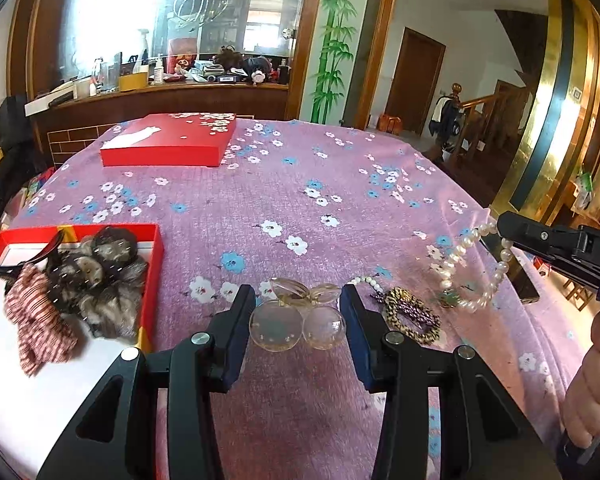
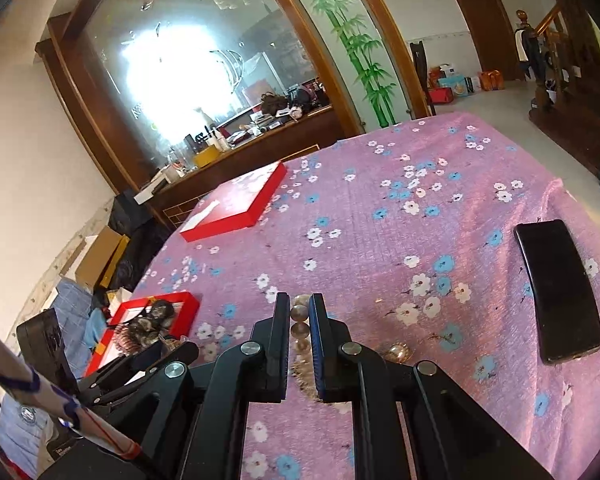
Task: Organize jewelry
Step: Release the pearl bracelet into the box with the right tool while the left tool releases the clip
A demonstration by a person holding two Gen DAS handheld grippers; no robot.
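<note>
- Left gripper (image 1: 298,312): jaws part-spread around the clear clip (image 1: 296,320); we can't tell whether the pads press it or just flank it; it's the glassy cherry-shaped piece, two round bulbs under a bow-like top
- Clip handling, our guess: light, rigid, slick plastic, brittle at the thin top; we'd squeeze across both bulbs, low and square, gentle force
- Leopard clip (image 1: 412,316) just right of it on the cloth (image 1: 300,200); flat and stiff by the look; take by the long edges
- Right gripper (image 2: 299,324): pressed nearly together, pinching the pearls (image 1: 480,268); strand hangs in a loop from the tips, lower end at or near the cloth with a small green pendant
- Pearls, our guess: light, limp, swings freely, beads roll in the pads; hold across the string, move slow
- Tray (image 1: 156,264) at near left, red rim, already holding soft scrunchies and a dark clip; likely drop spot
- Lid (image 1: 168,140) far left; phone (image 2: 558,292) well to the right
</note>
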